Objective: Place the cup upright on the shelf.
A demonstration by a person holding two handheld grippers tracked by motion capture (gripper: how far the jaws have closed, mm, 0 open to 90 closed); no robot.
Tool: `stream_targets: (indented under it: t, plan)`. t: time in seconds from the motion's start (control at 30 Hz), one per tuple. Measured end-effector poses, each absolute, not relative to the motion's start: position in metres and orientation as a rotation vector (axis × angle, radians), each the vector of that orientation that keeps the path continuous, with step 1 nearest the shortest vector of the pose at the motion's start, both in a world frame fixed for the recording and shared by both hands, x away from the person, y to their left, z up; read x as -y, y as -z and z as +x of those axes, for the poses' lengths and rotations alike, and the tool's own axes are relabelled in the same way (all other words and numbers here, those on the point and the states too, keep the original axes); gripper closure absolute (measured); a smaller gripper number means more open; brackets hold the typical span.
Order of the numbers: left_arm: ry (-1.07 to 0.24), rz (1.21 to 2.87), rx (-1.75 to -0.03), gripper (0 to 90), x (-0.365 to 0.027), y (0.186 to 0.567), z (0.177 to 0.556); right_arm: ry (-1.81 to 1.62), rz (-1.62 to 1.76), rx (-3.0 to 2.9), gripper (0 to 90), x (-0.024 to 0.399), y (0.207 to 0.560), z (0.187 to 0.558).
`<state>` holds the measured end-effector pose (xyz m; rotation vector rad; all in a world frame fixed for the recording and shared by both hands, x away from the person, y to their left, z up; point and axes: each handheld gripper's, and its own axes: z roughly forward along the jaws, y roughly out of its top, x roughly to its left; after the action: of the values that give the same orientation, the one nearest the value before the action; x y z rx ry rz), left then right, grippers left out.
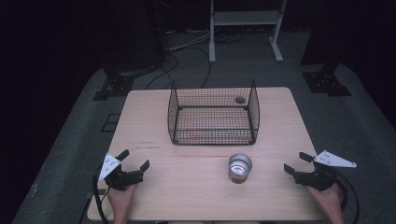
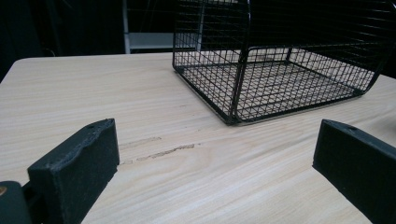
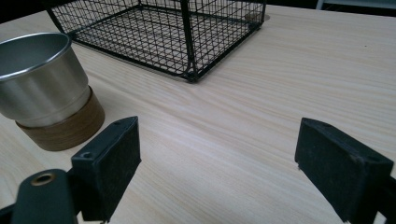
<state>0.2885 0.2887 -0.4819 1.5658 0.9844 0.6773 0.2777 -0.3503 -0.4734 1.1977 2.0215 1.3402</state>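
Now the left gripper (image 1: 133,161) rests low over the near left part of the table, and its two black jaws stand wide apart with nothing but bare wood between them. Over on the near right edge, the right gripper (image 1: 295,163) has its jaws apart too, and nothing sits between them. A shiny metal cup (image 1: 240,167) with a brown band round its bottom stands upright on the table (image 1: 289,126), between the two grippers but nearer the right one, and well apart from both. In the right gripper view the cup (image 3: 44,84) is off to the left, and its left side is cut off by the edge. Just behind the cup sits a black wire basket (image 1: 213,112), empty inside, with a small round dark thing (image 1: 240,99) behind its back wall that is too small to make out. The table is light wood with a thin scratch mark (image 2: 163,151) near the left gripper. Around it the floor is grey carpet (image 1: 74,135), with black cables (image 1: 173,65) and a white metal frame (image 1: 245,21) at the back. The room beyond is very dark.
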Motion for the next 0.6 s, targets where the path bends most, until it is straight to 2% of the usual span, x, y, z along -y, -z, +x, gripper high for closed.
stream_targets:
  t: [0.6]
  plan:
    - [-0.681,1.570,-0.973,0.0,-0.288,0.482,0.288,-1.340,1.066,-2.144,11.1,0.316,0.461,0.273]
